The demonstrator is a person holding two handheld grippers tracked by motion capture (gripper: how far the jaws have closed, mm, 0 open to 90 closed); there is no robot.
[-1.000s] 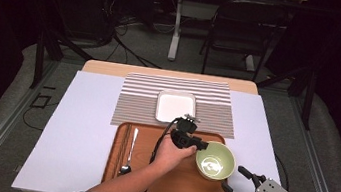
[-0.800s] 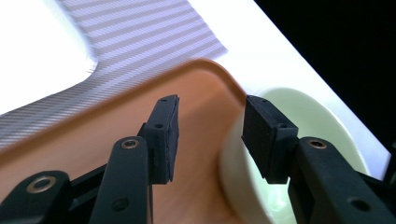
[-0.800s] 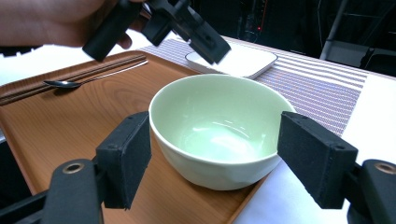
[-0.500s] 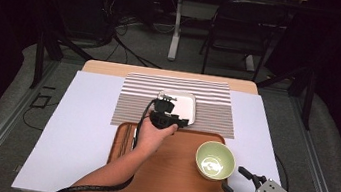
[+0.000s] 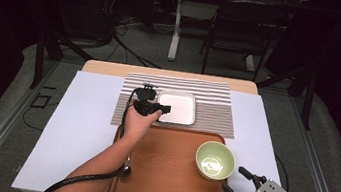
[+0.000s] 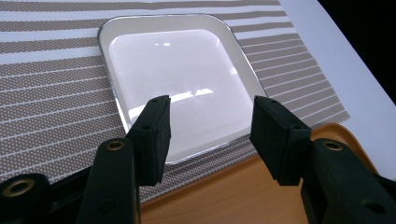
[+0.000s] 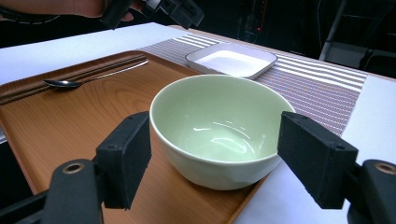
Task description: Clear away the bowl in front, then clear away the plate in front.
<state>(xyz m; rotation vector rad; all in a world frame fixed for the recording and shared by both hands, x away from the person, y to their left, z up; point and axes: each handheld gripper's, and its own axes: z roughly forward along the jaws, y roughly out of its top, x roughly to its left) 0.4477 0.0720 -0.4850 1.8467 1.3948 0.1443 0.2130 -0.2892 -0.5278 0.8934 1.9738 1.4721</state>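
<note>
2 open, empty claws: left [image 6: 210, 135] over 1 plate [image 6: 177, 70], right [image 7: 215, 158] near 1 bowl [image 7: 219, 126].

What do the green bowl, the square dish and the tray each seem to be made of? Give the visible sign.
Green bowl: probably glazed ceramic, given its glossy highlights. Square dish: glossy white, ceramic or melamine, with mirror-like reflections. Tray: wood or wood-look laminate, showing grain lines and a matte finish.
</note>
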